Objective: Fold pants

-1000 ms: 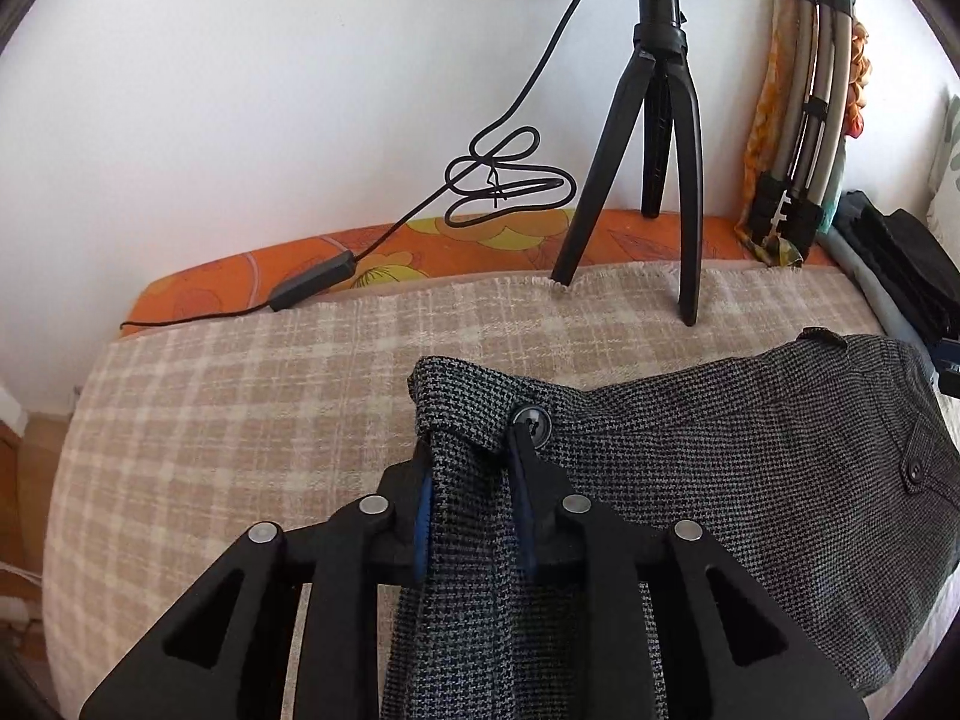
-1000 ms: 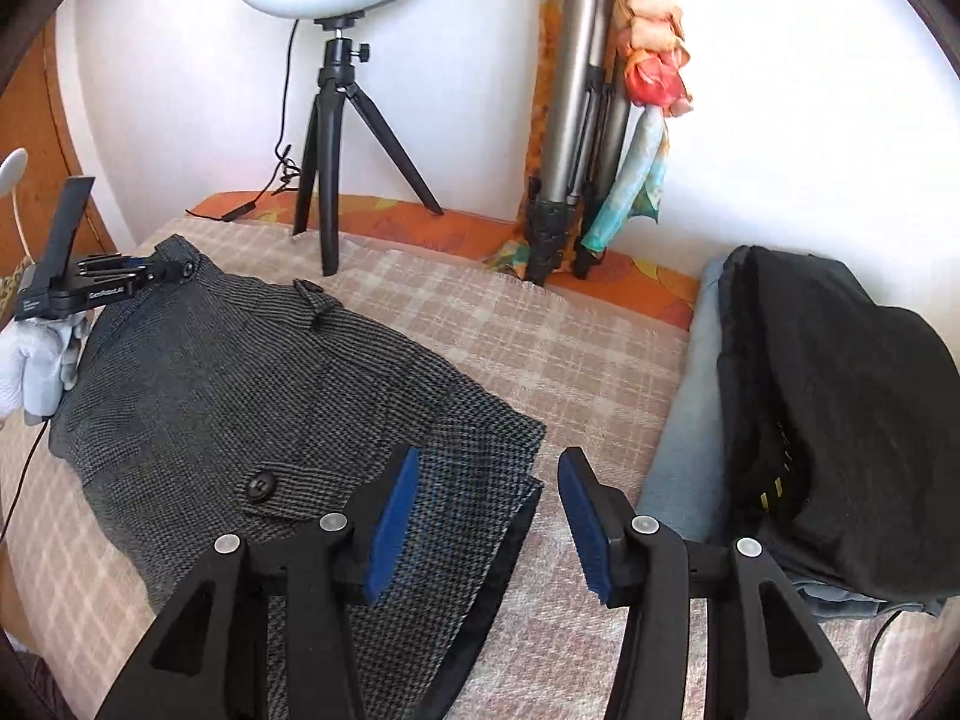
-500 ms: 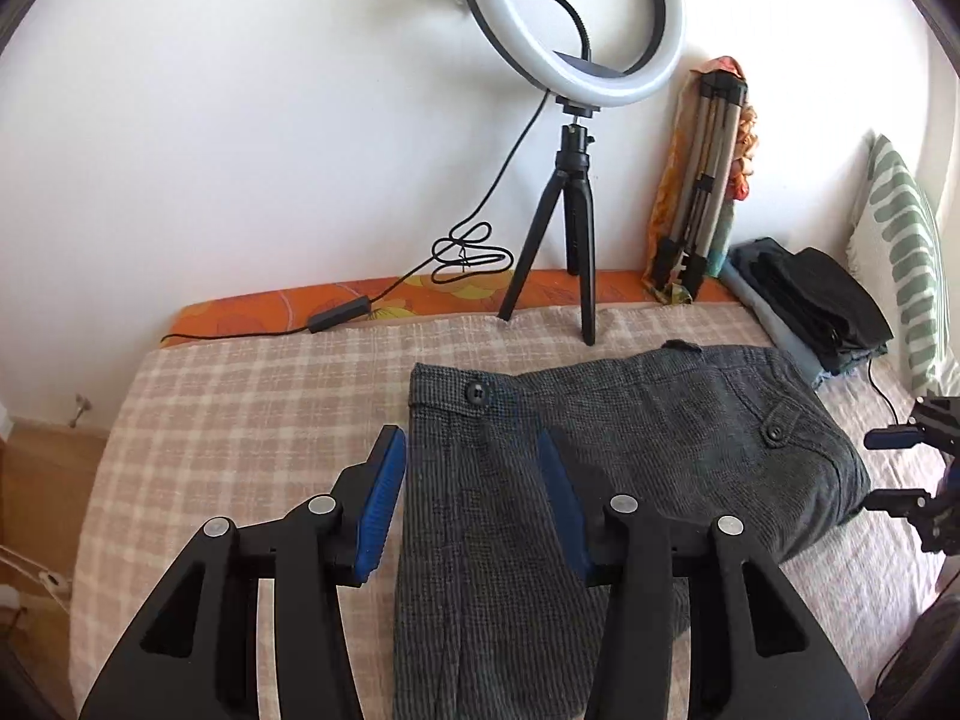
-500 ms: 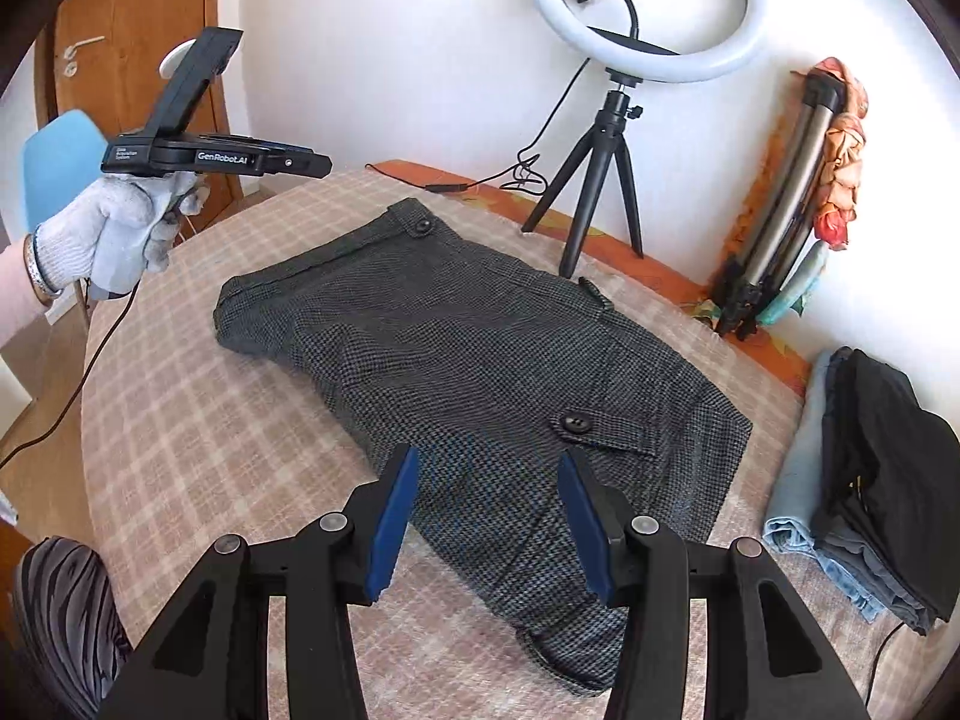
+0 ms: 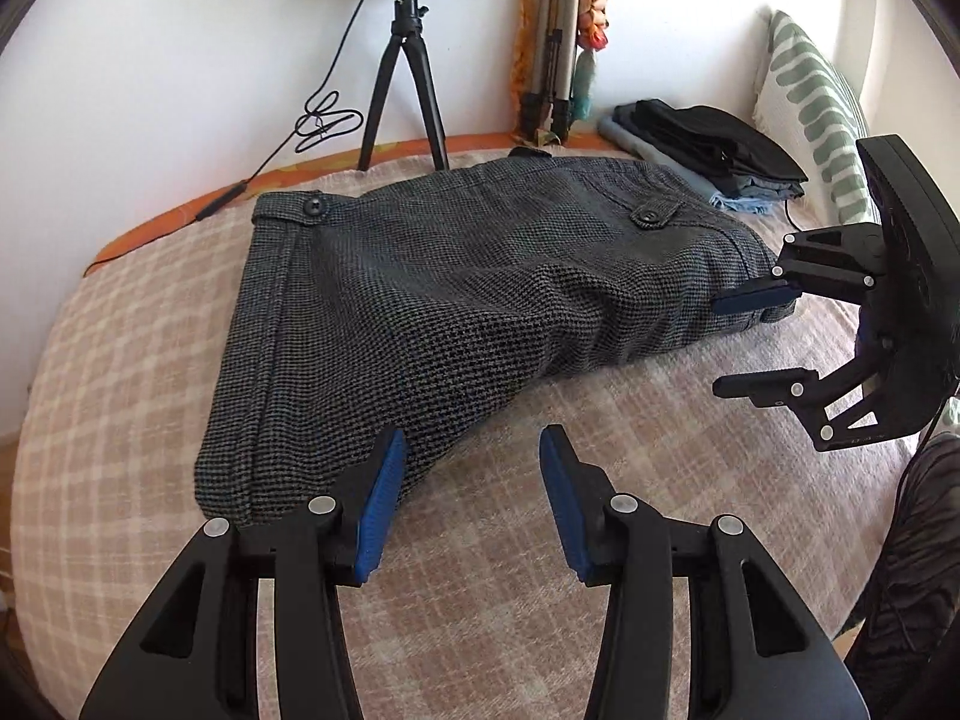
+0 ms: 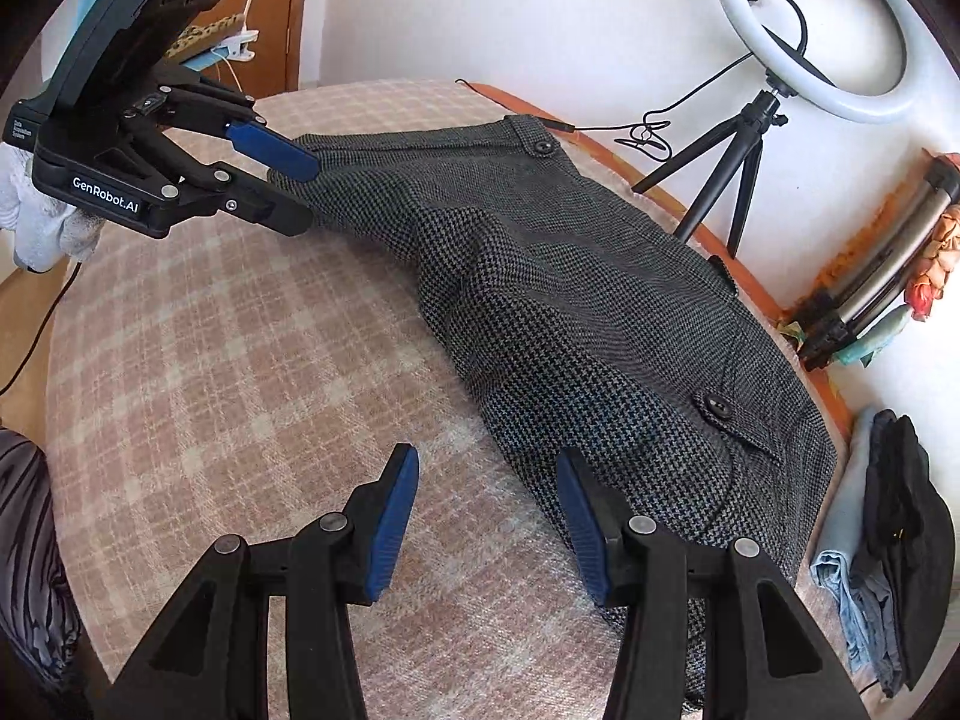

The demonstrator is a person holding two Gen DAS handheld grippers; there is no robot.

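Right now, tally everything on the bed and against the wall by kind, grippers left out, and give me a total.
Grey houndstooth pants: 1
Stack of folded dark clothes: 1
Ring light on a black tripod: 1
Folded tripod against the wall: 1
Green-patterned pillow: 1
Total: 5
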